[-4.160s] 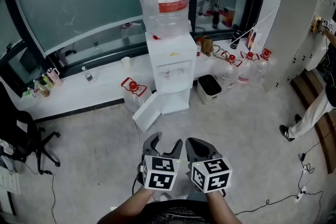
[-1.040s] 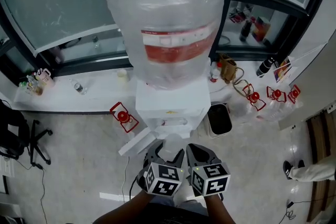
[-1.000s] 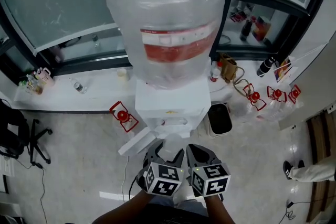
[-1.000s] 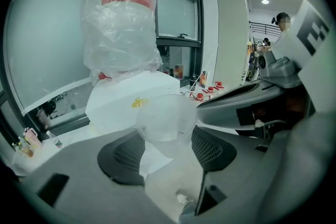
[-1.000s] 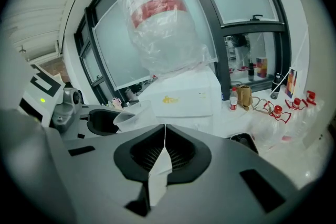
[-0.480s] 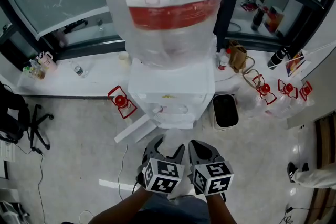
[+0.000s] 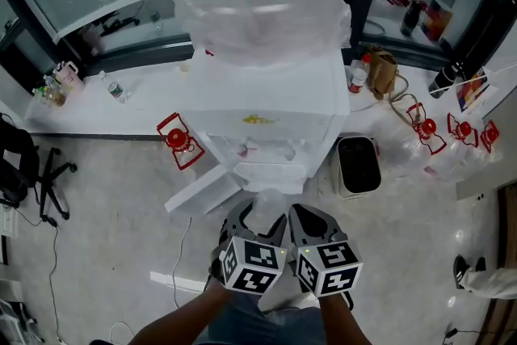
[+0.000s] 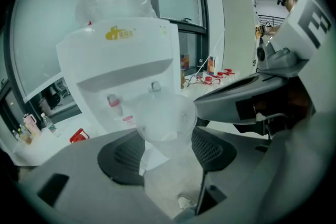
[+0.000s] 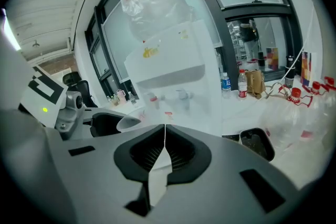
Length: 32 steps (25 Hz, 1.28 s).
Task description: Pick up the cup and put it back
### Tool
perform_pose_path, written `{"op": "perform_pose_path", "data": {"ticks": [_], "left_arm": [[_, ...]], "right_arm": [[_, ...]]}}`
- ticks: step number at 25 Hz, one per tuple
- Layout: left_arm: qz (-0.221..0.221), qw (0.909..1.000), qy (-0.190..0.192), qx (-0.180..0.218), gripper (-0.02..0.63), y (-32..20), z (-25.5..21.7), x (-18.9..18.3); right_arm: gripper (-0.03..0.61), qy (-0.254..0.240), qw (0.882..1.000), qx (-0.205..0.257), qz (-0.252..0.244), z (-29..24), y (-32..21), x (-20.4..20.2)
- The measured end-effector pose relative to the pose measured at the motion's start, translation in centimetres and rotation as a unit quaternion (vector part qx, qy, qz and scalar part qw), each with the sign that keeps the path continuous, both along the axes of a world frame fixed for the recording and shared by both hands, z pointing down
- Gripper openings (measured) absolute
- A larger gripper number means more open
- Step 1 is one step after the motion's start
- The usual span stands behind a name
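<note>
A translucent plastic cup (image 8: pixel 165 122) sits upright between the two black pads of my left gripper (image 8: pixel 166 150), which is shut on it. In the head view the cup (image 7: pixel 265 209) pokes up from the left gripper (image 7: pixel 249 224), just in front of the white water dispenser (image 7: pixel 275 113). The dispenser's red tap (image 8: pixel 112 100) and grey tap (image 8: pixel 155 85) stand close behind the cup, a little above its rim. My right gripper (image 9: pixel 164 135) is shut with nothing in it and hangs beside the left one (image 7: pixel 312 224). It sees the cup (image 9: pixel 127 122) at its left.
The dispenser's lower door (image 7: pixel 202 191) hangs open to the left. A black bin (image 7: pixel 358 166) stands right of the dispenser, and red-handled water jugs (image 7: pixel 179 143) are on both sides. A white ledge (image 7: pixel 89 113) holds small bottles. An office chair (image 7: pixel 32 170) stands at the far left.
The dispenser has grown larger and nearer in the head view. Both grippers, with the cup in the left one, now sit close under its taps.
</note>
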<state>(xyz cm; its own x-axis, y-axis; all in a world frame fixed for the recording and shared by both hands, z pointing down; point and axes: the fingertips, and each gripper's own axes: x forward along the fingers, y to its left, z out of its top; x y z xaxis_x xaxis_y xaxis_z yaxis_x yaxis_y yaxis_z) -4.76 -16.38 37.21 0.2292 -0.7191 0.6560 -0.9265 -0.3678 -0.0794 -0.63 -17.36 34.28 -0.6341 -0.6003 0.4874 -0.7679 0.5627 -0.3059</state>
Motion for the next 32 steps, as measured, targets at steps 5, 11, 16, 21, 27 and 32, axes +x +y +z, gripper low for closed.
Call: {"op": "perform_pose_path", "data": {"ticks": [5, 11, 16, 21, 27, 32], "left_arm": [[0.013, 0.9998, -0.011, 0.010, 0.285, -0.9, 5.2, -0.1], [0.010, 0.9998, -0.004, 0.016, 0.285, -1.4, 11.7, -1.1], [0.028, 0.9991, -0.017, 0.028, 0.285, -2.0, 16.5, -1.8], [0.032, 0.9991, -0.015, 0.024, 0.285, -2.8, 20.4, -2.0], [0.039, 0.9986, -0.024, 0.028, 0.285, -4.4, 25.7, -2.8], [0.027, 0.9990, -0.017, 0.033, 0.285, -5.5, 30.3, -3.1]], "right_arm": [[0.021, 0.002, 1.000, 0.008, -0.003, 5.7, -1.0, 0.0], [0.021, 0.010, 0.999, 0.026, -0.021, 11.9, -1.6, -0.8], [0.021, 0.004, 0.999, 0.033, -0.029, 17.0, -1.8, -1.5], [0.021, -0.004, 0.998, 0.046, -0.040, 21.1, -2.6, -1.9], [0.021, -0.011, 0.997, 0.068, -0.042, 25.9, -4.0, -2.2], [0.021, -0.014, 0.995, 0.088, -0.043, 29.4, -4.9, -2.1]]}}
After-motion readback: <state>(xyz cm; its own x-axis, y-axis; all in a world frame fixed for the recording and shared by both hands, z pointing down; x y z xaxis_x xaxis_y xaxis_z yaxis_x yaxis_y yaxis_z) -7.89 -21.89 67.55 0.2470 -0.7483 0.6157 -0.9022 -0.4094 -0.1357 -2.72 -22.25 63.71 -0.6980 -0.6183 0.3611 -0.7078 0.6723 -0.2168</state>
